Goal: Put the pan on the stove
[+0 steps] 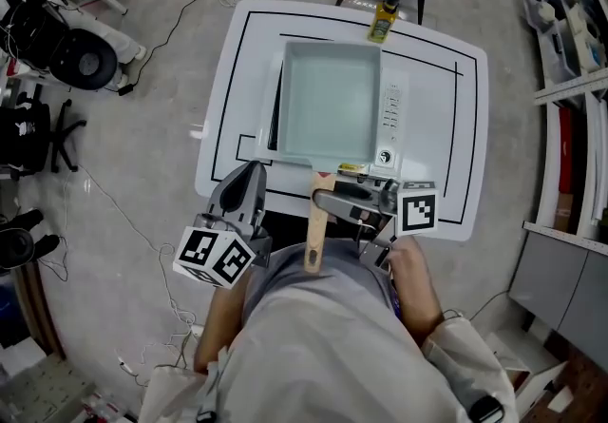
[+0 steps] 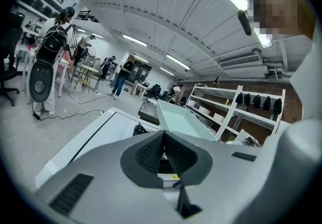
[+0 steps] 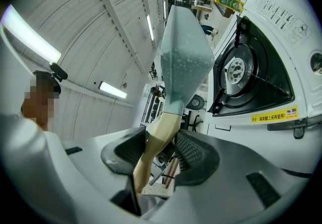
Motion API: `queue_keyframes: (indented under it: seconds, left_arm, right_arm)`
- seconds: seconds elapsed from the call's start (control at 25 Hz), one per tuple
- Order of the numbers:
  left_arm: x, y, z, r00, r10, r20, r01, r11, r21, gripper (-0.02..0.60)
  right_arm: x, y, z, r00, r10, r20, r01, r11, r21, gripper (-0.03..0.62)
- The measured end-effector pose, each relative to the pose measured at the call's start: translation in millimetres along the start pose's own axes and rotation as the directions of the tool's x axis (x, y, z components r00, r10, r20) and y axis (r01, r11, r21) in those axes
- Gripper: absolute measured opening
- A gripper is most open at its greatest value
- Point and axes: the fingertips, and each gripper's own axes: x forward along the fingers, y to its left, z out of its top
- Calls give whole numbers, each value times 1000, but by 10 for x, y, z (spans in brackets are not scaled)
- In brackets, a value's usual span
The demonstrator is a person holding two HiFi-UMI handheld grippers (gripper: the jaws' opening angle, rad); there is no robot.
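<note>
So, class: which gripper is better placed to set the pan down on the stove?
Right. The right gripper has its fingers clamped on the pan by its wooden handle, above the stove. The left gripper is shut and empty, beside the handle.

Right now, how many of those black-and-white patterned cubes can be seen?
2. The left cube rides the left gripper; the right cube rides the right gripper, which grips the pan handle. None seems hidden.

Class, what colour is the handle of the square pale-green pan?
Light natural-wood tan. The wooden handle shows best in the head view.
</note>
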Motion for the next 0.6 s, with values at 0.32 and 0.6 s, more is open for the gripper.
queue_keyframes:
  seconds: [0.32, 0.6]
  left_arm:
    - [-1, 106, -146, 999, 16, -28, -17, 999, -47, 5]
    - [-40, 118, -250, 999, 27, -43, -29, 998, -52, 5]
  right_arm:
    - [12, -102, 19, 1000, -2, 4, 2, 1000, 21, 181]
    - [13, -207, -10, 1000, -12, -9, 13, 1000, 27, 181]
